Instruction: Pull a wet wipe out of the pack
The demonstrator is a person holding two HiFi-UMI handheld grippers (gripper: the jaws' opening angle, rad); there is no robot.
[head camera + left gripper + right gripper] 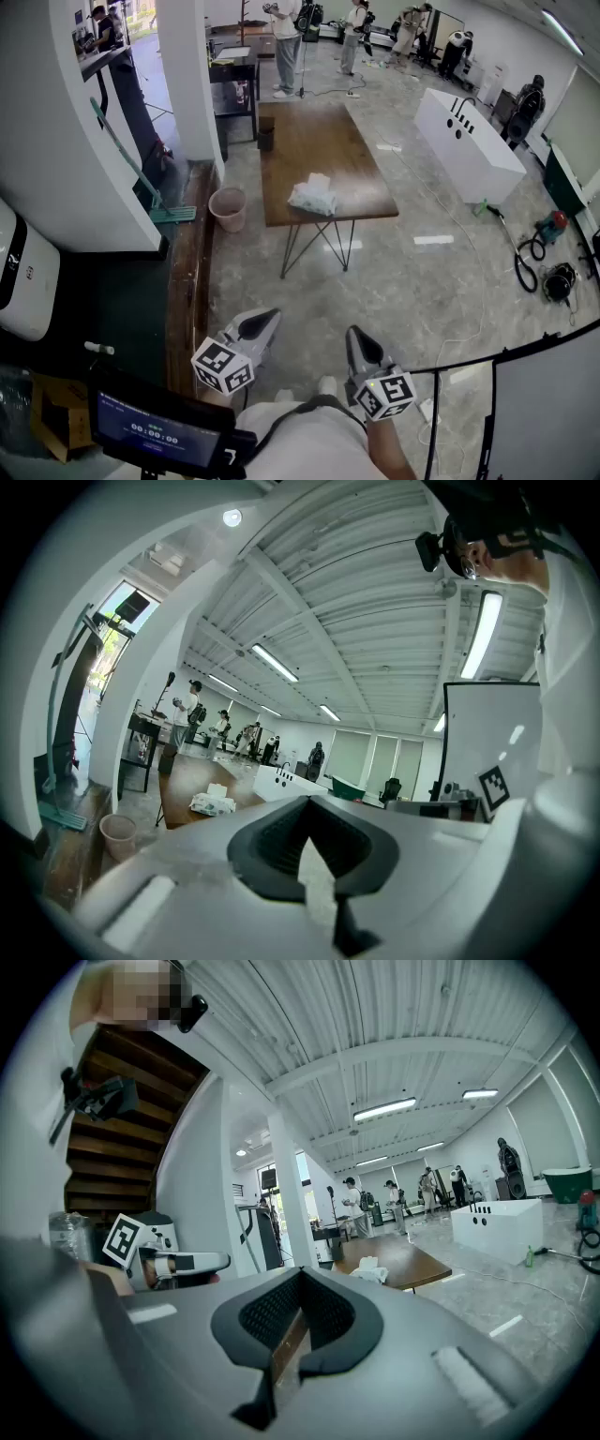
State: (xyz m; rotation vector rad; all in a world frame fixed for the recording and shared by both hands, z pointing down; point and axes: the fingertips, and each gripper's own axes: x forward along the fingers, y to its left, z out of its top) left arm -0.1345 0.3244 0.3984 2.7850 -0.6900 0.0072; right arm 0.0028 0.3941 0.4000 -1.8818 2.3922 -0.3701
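Left gripper [269, 319], right gripper [355, 335] close to person's body, level, side by side. Both jaws clenched, nothing between. Ahead, well apart from both: wooden desk [309, 141], wet wipe pack [312, 197] near its front edge, wipe poking from top. Pink bucket [228, 208] on floor left of desk. People [287, 42] standing far behind.
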